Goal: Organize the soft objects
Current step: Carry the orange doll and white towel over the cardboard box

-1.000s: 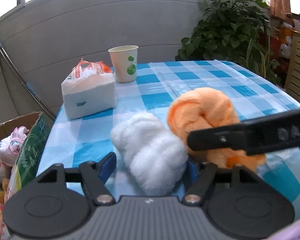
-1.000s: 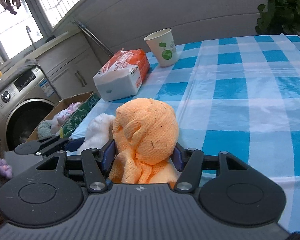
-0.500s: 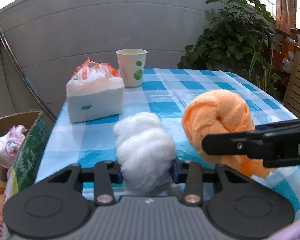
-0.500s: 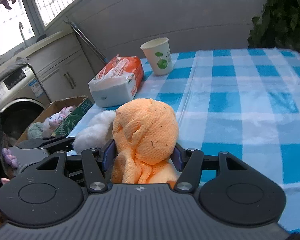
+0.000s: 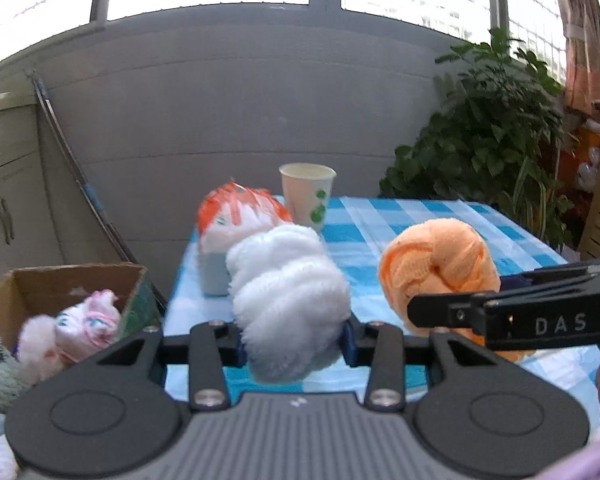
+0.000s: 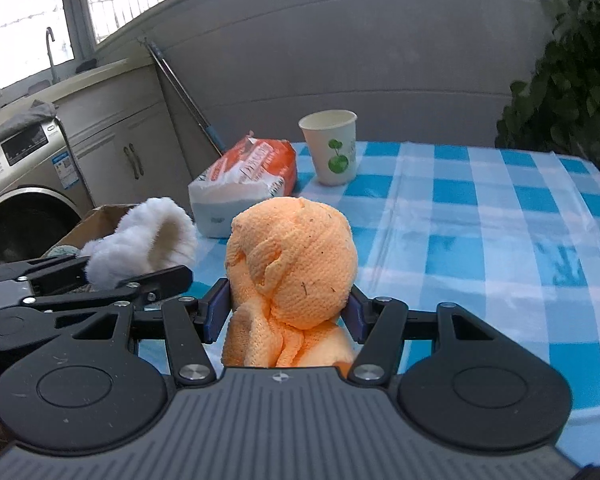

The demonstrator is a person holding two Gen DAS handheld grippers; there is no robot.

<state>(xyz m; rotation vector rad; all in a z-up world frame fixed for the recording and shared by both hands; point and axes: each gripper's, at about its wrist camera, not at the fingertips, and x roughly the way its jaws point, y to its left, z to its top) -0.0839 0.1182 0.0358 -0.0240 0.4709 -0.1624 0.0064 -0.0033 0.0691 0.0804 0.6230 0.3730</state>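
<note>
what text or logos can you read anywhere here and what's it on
"DAS": white letters on the side of the right gripper, cut off at the picture's edge.
Orange tissue pack: white printed lettering, too blurred to read.
Paper cup: a green leaf-like logo, no readable words.
Washing machine: a blue sticker and panel markings, too small to read.
Nothing readable on the left gripper.

The white bundle (image 5: 288, 300) is fluffy plush. The orange bundle (image 6: 292, 264) is rough knitted cloth. The tablecloth (image 6: 480, 216) is glossy plastic.
</note>
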